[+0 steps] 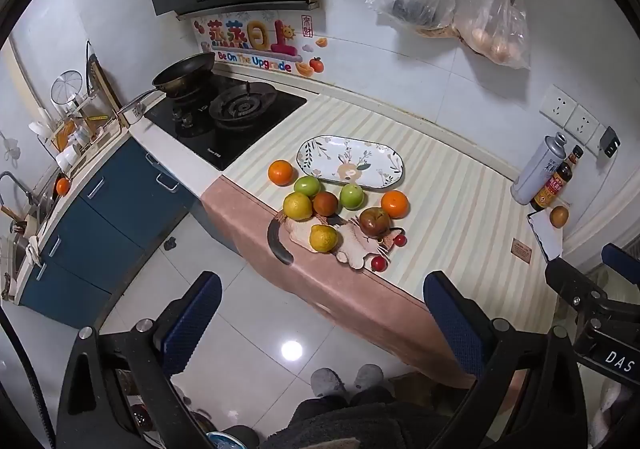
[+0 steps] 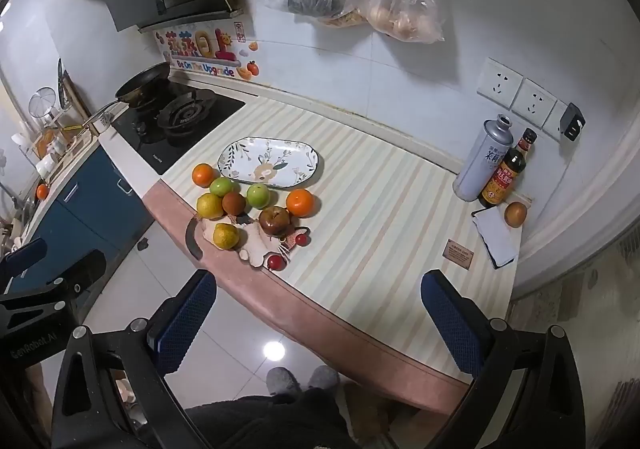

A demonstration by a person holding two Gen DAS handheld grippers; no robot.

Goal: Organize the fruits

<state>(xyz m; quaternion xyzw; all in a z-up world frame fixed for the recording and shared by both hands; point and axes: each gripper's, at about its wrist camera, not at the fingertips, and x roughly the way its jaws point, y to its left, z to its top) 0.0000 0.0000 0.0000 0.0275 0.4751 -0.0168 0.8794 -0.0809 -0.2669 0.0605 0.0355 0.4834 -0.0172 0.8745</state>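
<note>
Fruit sits clustered near the table [image 1: 460, 185] front edge, just before the empty oval plate [image 1: 350, 161]: oranges [image 1: 281, 172], green apples [image 1: 307, 186], a dark red apple [image 1: 374, 221] and yellow citrus [image 1: 323, 238] partly on a cat-shaped mat [image 1: 352, 249]. Left hand-held gripper [image 1: 320, 325] and right hand-held gripper [image 2: 320, 325] both hang spread wide, holding nothing, well short of the pile. These look firm, round, smooth and prone to rolling, so pinching each across its middle seems safest.

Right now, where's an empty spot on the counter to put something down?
The striped cloth is bare between the right-hand orange and the grey can. The flowered plate is empty too. It's crowded around the fruit by the cat-shaped mat.
</note>
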